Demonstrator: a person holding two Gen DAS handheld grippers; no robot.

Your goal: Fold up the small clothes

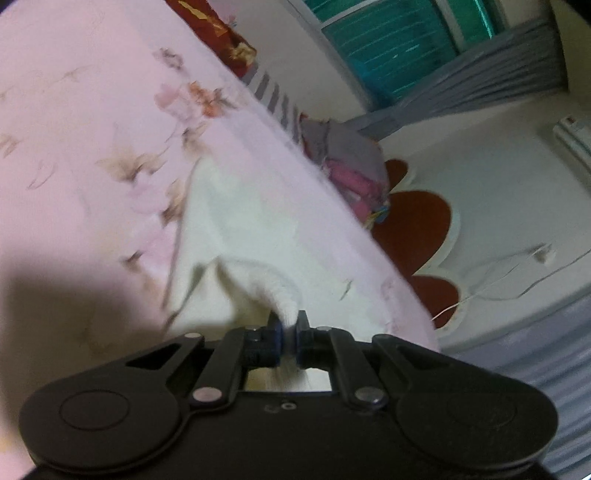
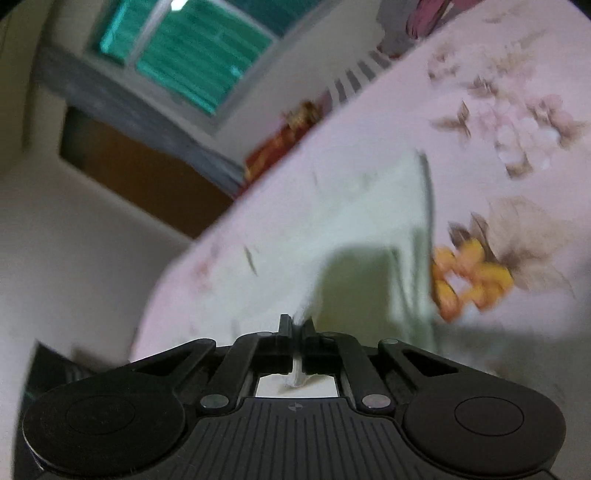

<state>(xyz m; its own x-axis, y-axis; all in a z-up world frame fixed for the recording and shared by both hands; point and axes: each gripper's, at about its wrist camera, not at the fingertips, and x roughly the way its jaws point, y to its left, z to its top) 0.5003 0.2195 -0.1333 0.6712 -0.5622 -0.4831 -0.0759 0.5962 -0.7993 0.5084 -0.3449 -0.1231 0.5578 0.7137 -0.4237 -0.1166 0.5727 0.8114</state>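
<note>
A small white garment [image 1: 236, 229] lies on a pink floral bedsheet [image 1: 92, 122]. My left gripper [image 1: 289, 325] is shut on a bunched corner of the garment and lifts it a little off the sheet. In the right wrist view the same white garment [image 2: 351, 229] spreads ahead, with a yellow-orange print [image 2: 469, 277] at its right side. My right gripper [image 2: 297, 325] is shut on a thin edge of the garment. Both views are blurred by motion.
A pile of grey and pink clothes [image 1: 351, 162] sits at the bed's far edge. A red patterned cushion [image 1: 218, 33] lies further back. Beyond are a window [image 1: 388, 40], grey curtains, a white wall with red shapes and thin cables.
</note>
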